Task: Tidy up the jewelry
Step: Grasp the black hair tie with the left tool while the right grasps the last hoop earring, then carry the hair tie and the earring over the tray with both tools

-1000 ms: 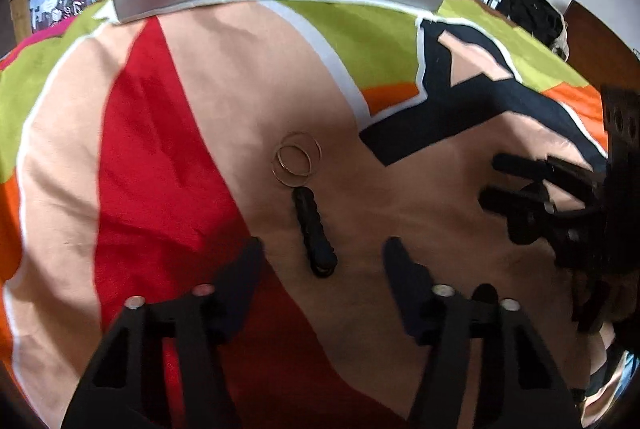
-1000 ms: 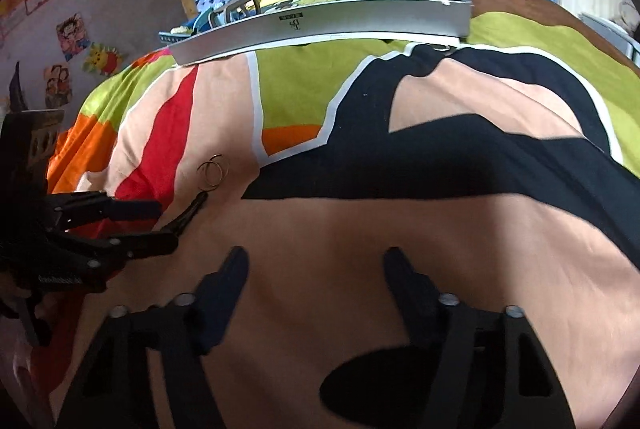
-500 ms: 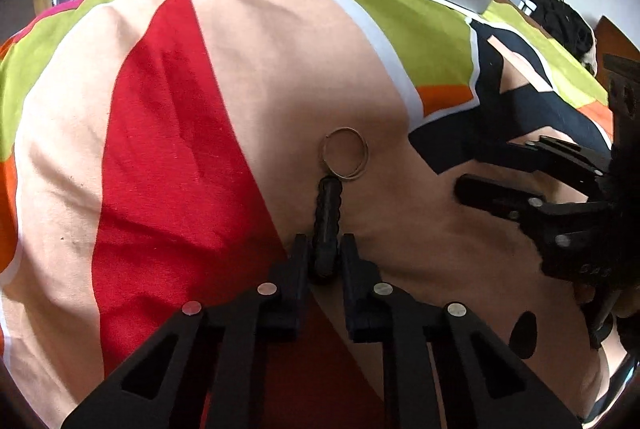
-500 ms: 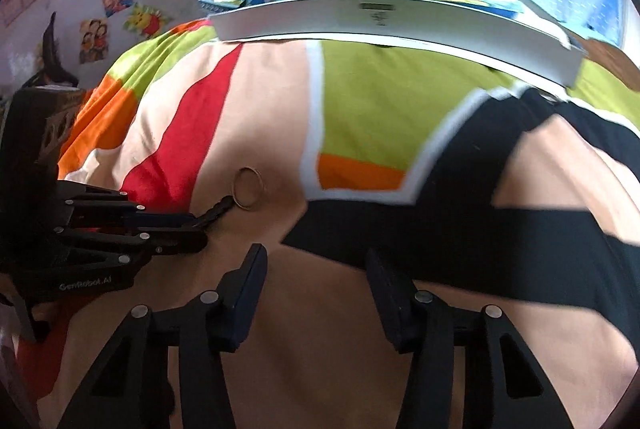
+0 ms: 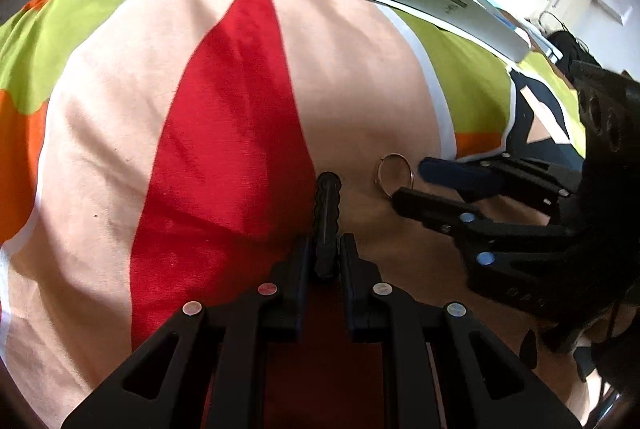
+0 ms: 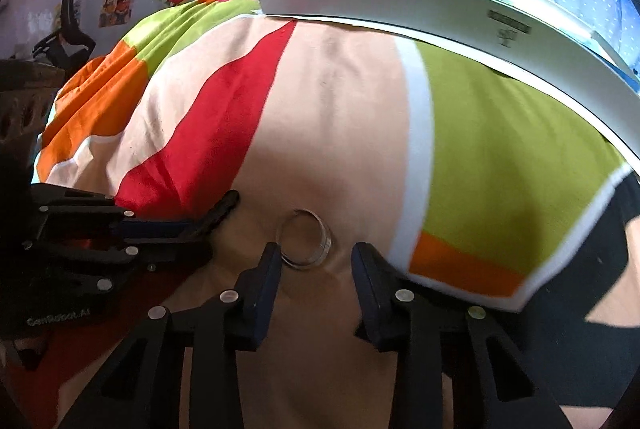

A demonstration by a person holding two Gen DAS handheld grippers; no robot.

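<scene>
Left wrist view showed the left gripper (image 5: 325, 261) with its jaws clenched on the near end of a black beaded bracelet (image 5: 327, 213). The bracelet stuck out forward from the jaws, and I could not tell whether its far end touched the bed cover (image 5: 224, 133) or was lifted a little. It looked like a string of small beads, so I judged it light and limp, likely to hang down and swing when lifted. A hold close to its middle would probably make it swing less than the end hold it had.

In the right wrist view, the right gripper (image 6: 316, 261) had its jaws apart, one on each side of two thin metal rings (image 6: 306, 243) that lay flat on the peach part of the cover, one over the other. The left finger (image 6: 272, 265) was touching or almost touching the rings' edge, and the other finger stood clear. The rings looked stiff, smooth and very light. They lay low in soft cloth, so I judged they could slip out or tip up when squeezed. The best hold seemed to be across both rims together, with the fingertips pressed slightly into the cover.

Beyond both grippers, at the far edge of the bed, stood a long white tray (image 6: 400, 5) with some objects in it, which I could not identify.
</scene>
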